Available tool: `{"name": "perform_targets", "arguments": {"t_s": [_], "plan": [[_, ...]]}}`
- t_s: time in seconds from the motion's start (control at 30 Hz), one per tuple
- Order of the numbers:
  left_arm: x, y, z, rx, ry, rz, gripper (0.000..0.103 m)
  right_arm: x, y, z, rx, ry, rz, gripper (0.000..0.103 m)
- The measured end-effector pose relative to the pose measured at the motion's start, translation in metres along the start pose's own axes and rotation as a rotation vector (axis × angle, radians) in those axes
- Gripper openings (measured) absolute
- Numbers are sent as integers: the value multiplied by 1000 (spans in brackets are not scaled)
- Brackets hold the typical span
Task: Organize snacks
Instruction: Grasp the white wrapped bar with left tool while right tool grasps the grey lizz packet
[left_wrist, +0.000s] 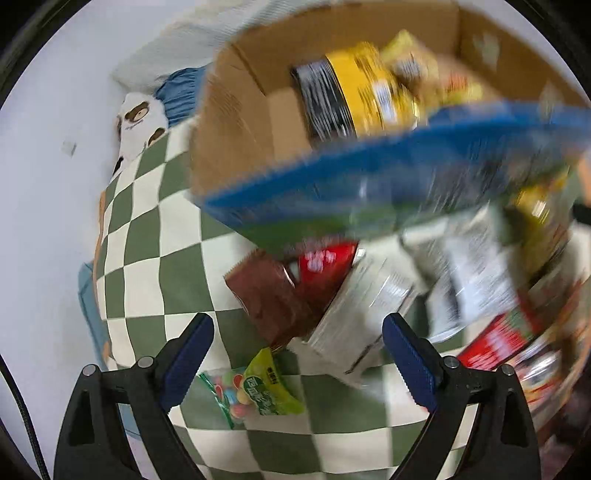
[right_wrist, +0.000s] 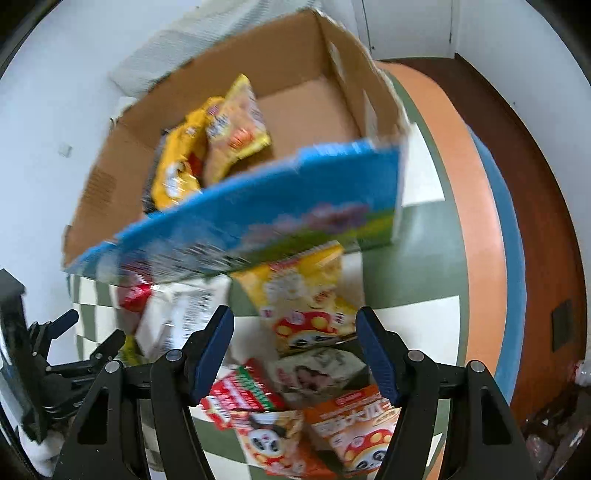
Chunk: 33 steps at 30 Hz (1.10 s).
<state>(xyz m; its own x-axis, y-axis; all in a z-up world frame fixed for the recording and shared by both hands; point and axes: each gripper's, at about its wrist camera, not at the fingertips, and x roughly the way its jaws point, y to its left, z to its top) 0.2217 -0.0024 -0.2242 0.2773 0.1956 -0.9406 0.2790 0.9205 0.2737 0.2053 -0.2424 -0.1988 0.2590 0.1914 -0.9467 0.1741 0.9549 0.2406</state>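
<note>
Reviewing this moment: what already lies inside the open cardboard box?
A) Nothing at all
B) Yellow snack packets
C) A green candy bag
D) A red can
B: the right wrist view shows yellow snack packets lying on the floor of the cardboard box, while the other snacks sit outside it on the checkered cloth.

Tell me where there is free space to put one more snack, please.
Free: the box floor right of the yellow bags, toward its right wall; also the checkered cloth left of the brown packet. Crowded: the snack pile in front of the box.
</note>
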Motion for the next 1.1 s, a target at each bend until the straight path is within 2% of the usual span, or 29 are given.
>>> {"name": "perform_targets", "arguments": {"t_s": [0.1, 0.27, 0.33, 0.37, 0.43, 0.53, 0.6, 0.83, 0.93, 1.07, 1.1], "plan": [[21, -15, -6, 95, 26, 23, 94, 11, -2, -6, 4, 16, -16, 71], [34, -36, -2, 215, 12, 37, 94, 17, 20, -19, -29, 26, 39, 71], [34, -48, 0, 273, -9, 22, 86, 21, 31, -25, -42, 38, 49, 71], [35, -52, -1, 293, -5, 14, 76, 24, 36, -27, -45, 44, 55, 71], [38, -58, -3, 306, 8, 12, 68, 30, 48, -32, -48, 60, 69, 71], [40, -51, -10, 233, 37, -40, 52, 34, 57, -38, -46, 62, 75, 69], [44, -39, -20, 140, 80, -85, 45, 35, 62, -39, -52, 65, 75, 69], [50, -4, -59, -126, 166, -172, 45, 54, 84, -35, -73, 69, 63, 69], [56, 5, -77, -186, 184, -181, 46, 75, 107, -28, -94, 88, 43, 69], [53, 14, -94, -206, 180, -181, 47, 106, 130, -24, -185, 112, -52, 69], [46, 17, -97, -203, 166, -181, 47, 109, 134, -27, -211, 110, -66, 66]]}}
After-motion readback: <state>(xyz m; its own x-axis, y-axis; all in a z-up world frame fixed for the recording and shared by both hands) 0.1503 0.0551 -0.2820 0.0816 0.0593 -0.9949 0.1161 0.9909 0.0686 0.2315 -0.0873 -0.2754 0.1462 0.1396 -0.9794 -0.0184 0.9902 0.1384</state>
